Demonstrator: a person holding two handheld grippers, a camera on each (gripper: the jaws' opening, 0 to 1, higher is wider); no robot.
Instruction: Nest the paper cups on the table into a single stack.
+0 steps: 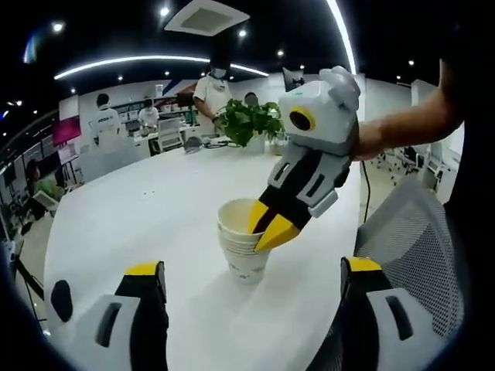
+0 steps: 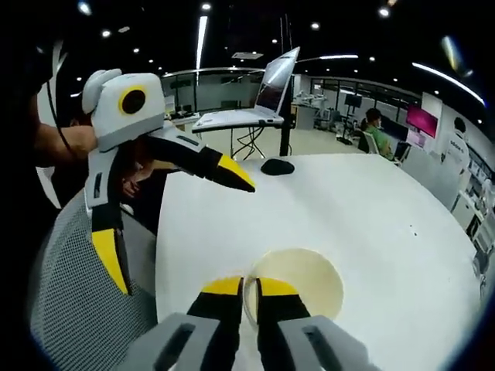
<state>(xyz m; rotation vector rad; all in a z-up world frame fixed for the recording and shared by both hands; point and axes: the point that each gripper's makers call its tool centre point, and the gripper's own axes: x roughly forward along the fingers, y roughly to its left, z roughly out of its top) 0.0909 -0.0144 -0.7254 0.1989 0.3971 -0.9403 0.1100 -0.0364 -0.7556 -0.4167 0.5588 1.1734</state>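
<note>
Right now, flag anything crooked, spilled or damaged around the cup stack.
Nothing stands out. The cup stack stands upright on the white table, rims nested evenly, no spill. The right tool pinches the top cup's rim.

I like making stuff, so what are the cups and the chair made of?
The cups look like thin matte paper: off-white walls, rolled rims, pale yellow inside. The right gripper pinches the top rim. The chair back looks like grey woven mesh, probably plastic fabric, since fine holes show across it.
</note>
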